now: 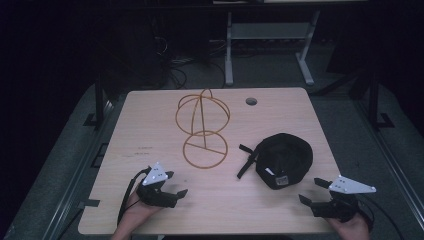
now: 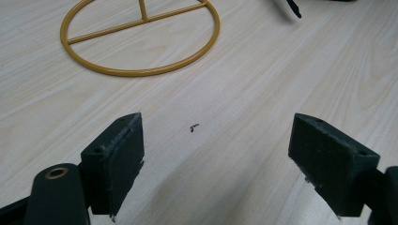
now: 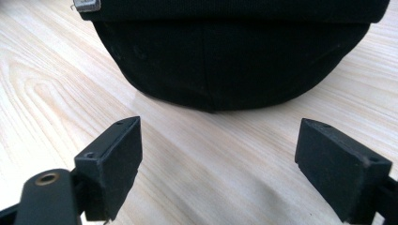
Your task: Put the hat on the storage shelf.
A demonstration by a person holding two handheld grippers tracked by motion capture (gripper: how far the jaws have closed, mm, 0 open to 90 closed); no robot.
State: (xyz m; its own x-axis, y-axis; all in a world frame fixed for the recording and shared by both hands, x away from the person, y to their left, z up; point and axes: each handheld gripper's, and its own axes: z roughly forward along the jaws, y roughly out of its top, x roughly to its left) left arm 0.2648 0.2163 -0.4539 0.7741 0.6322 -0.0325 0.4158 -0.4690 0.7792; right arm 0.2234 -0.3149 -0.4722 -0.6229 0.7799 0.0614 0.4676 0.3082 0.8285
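right gripper (image 1: 312,191) held low at the near right corner of the table (image 1: 150,210), hand (image 1: 350,227) under it at the table's edge, jaws spread wide with nothing between them, aimed up and left toward the black cap (image 1: 284,159). left gripper (image 1: 176,184) held low near the front left edge, hand (image 1: 132,212) behind it, cable trailing back, jaws likewise wide apart and empty, aimed right and slightly away toward the gold wire stand (image 1: 204,131).

cap lying on the right half of the table, just beyond the right gripper and clear of it, looking upside down with the opening facing up; strap sticking out to the left, small label at the near rim. in the right gripper view, cap (image 3: 225,56) straight ahead, rounded edge nearest, not touching the jaws.

stand upright mid-table, left of the cap and apart from it, long axis vertical, round base ring (image 2: 141,40) flat on the wood ahead of the left gripper.

tiny dark speck (image 2: 194,127) on the wood between the left jaws.
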